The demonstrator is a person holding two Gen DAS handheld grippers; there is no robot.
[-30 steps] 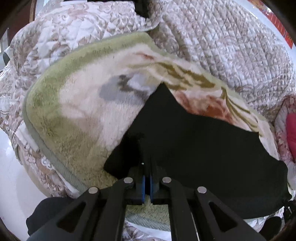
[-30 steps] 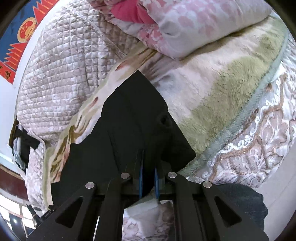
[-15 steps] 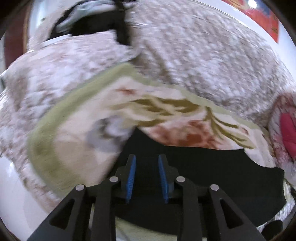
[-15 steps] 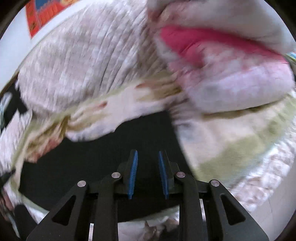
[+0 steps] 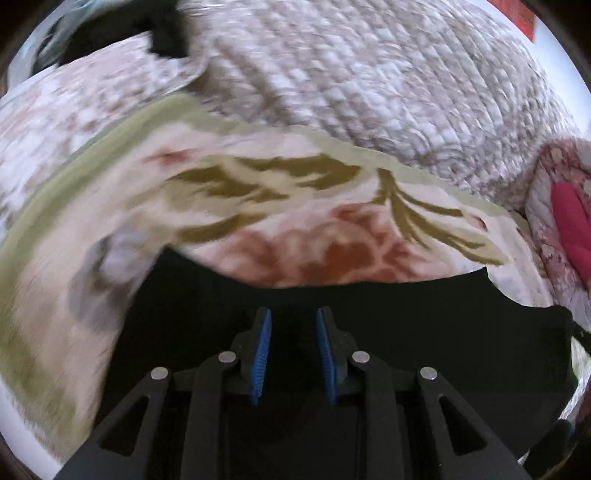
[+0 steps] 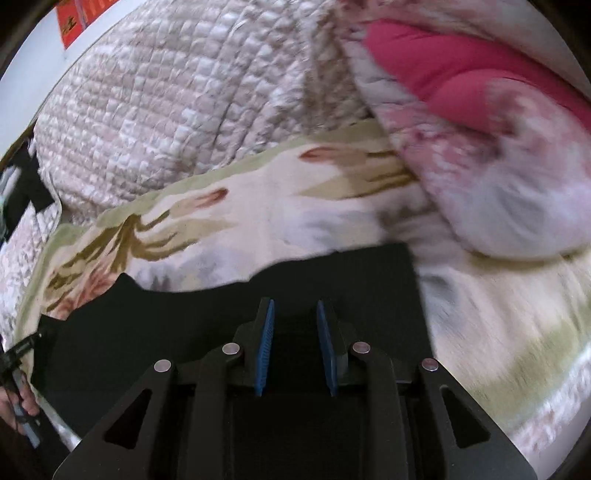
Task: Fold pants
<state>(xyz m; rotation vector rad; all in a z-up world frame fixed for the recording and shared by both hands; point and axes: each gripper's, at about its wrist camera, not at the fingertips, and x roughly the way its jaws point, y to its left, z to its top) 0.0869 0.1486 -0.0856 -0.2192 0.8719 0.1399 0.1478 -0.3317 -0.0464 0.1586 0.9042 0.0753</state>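
Black pants [image 5: 406, 332] lie flat on a floral fleece blanket [image 5: 295, 206], their far edge running straight across the left wrist view. My left gripper [image 5: 293, 332] hovers over the near part of the pants, open, with nothing between its blue pads [image 5: 263, 350]. In the right wrist view the same pants [image 6: 184, 325] spread to the left and end in a square corner on the right. My right gripper [image 6: 295, 325] is over them, open and holding nothing. Both views are motion-blurred.
A quilted beige bedspread [image 5: 369, 74] rises behind the blanket [image 6: 295, 206]. A pink and red pillow [image 6: 480, 92] lies at the right, close to the pants' corner. Dark clothing [image 5: 110, 33] sits far left. A person's hand [image 6: 18, 402] shows at the left edge.
Both grippers were shut on the pants' fabric a second ago; they have let go and opened. Both have swung across the bed, and the pants now lie flat.
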